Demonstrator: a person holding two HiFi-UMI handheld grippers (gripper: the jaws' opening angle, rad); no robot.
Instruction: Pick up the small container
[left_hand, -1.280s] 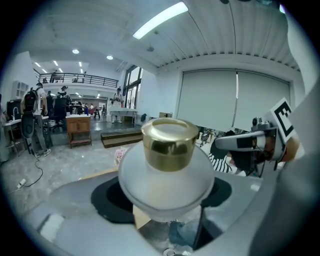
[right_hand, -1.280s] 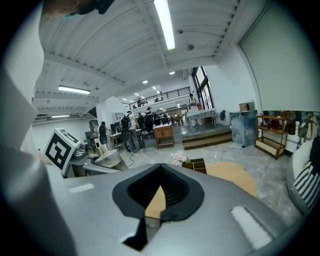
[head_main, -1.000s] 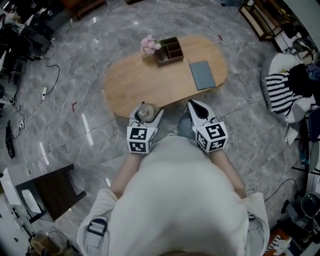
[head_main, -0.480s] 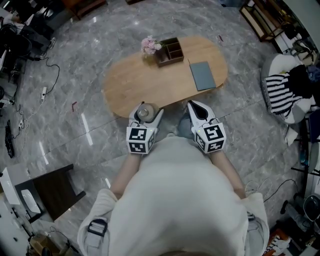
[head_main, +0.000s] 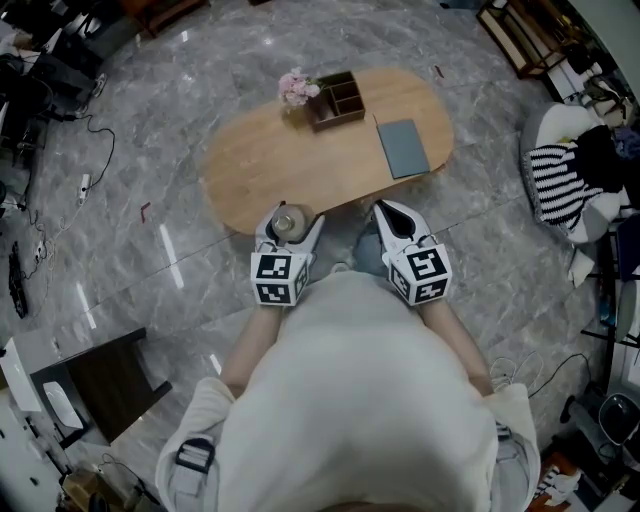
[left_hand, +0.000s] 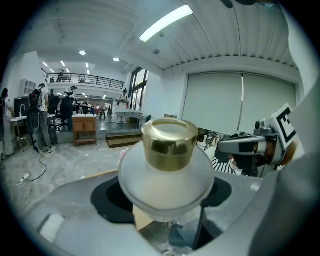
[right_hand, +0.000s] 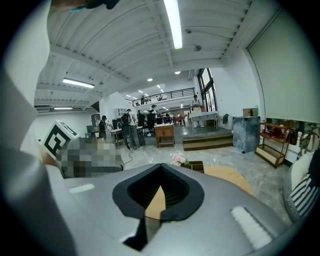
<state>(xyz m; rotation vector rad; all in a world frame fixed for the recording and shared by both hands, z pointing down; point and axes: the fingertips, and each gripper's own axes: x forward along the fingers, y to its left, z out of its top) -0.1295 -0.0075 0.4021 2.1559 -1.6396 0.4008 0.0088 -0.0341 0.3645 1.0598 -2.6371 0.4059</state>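
The small container (head_main: 286, 224) is a frosted white round jar with a gold cap. It sits upright between the jaws of my left gripper (head_main: 291, 219), which is shut on its wide body just above the near edge of the table. In the left gripper view the container (left_hand: 168, 150) fills the middle, with the left gripper (left_hand: 167, 202) clasping it from both sides. My right gripper (head_main: 384, 208) hovers beside it to the right, shut with nothing in it. In the right gripper view the right gripper (right_hand: 160, 175) has its jaws together.
An oval wooden table (head_main: 260, 165) lies ahead on a marble floor. On it are a wooden organiser box (head_main: 337, 100), pink flowers (head_main: 297, 87) and a grey-blue notebook (head_main: 402, 148). A striped cloth (head_main: 560, 188) lies on a seat at right. A dark stool (head_main: 105, 380) stands at lower left.
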